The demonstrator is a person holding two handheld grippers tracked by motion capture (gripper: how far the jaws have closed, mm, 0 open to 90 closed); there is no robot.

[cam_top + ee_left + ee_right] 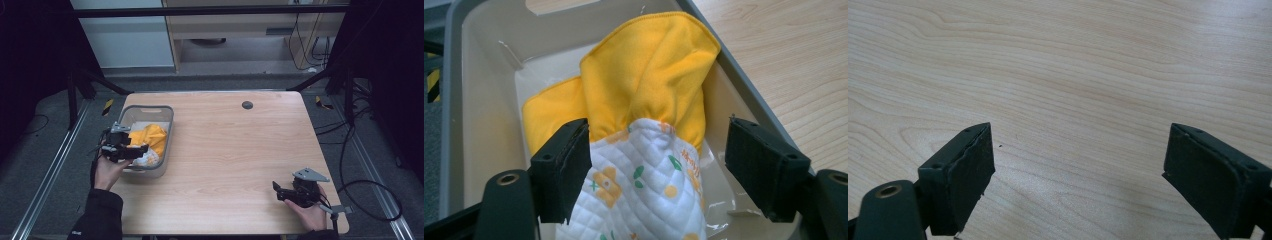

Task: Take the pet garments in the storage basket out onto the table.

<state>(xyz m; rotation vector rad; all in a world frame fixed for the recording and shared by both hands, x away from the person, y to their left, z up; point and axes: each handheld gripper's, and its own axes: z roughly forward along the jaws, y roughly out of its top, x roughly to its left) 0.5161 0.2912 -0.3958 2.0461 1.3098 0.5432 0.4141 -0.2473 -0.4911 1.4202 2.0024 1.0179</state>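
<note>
The cloths (644, 130) lie in the bin (167, 116), not yet gripped. The left gripper (656, 165) is spread around the white one, perhaps touching; the right gripper (1078, 180) is held spread over bare table (1073, 75).

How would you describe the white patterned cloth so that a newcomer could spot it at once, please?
On the wooden table, find the grey bin at its left edge. Inside, beside the plain orange cloth, lies the white cloth: quilted, with orange and green prints.
</note>
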